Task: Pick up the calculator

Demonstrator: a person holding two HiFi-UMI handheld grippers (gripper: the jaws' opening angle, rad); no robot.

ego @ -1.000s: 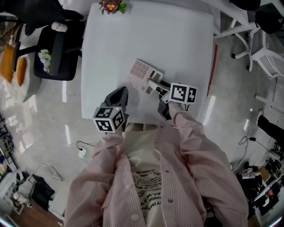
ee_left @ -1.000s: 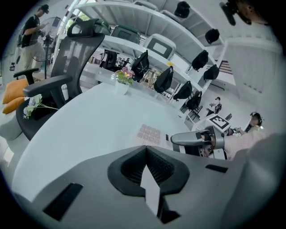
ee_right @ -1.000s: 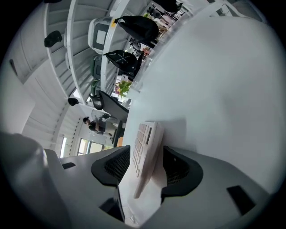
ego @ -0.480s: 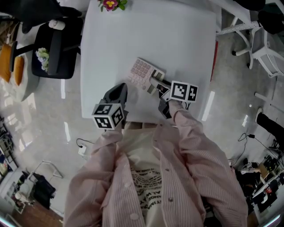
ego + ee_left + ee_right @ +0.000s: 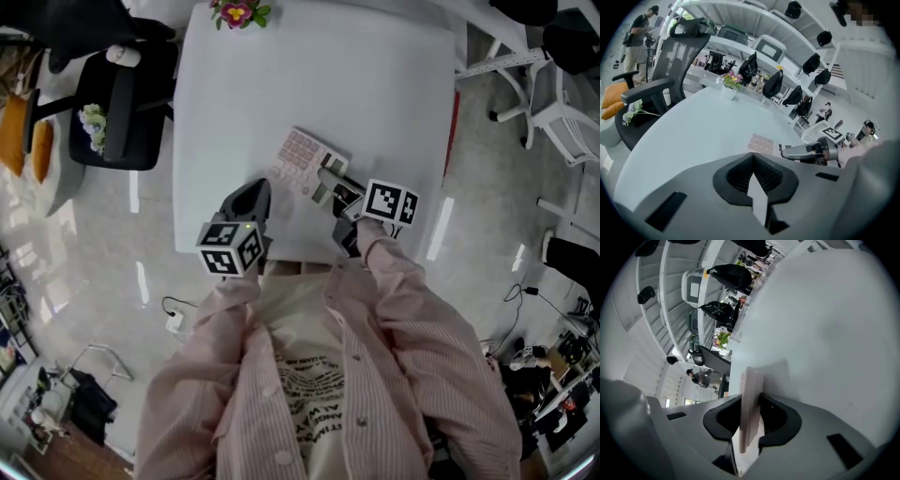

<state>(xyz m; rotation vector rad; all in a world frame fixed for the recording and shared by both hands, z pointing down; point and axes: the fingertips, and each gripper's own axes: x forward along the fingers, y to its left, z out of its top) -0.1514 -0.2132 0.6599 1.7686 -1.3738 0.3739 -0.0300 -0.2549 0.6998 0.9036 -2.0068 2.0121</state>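
The pale pink calculator [image 5: 300,155] lies on the white table [image 5: 375,84], near the front edge. My right gripper [image 5: 328,178] reaches over its near end; the jaws are closing, and in the right gripper view the calculator [image 5: 751,380] stands edge-on between them, pinched by the pads of the right gripper [image 5: 751,404]. My left gripper [image 5: 261,187] hovers at the table's front edge, left of the calculator, shut with nothing in it. From the left gripper view the calculator [image 5: 761,143] shows just past the left gripper [image 5: 753,154].
A small pot of flowers [image 5: 236,12] stands at the table's far edge. A black office chair [image 5: 122,103] is beside the table's left side, and a white chair [image 5: 562,103] stands on the floor at the right. A power strip [image 5: 173,322] lies on the floor.
The right jaws have come together round the calculator's near end and the gripper has rolled a little. The left gripper has stayed where it was.
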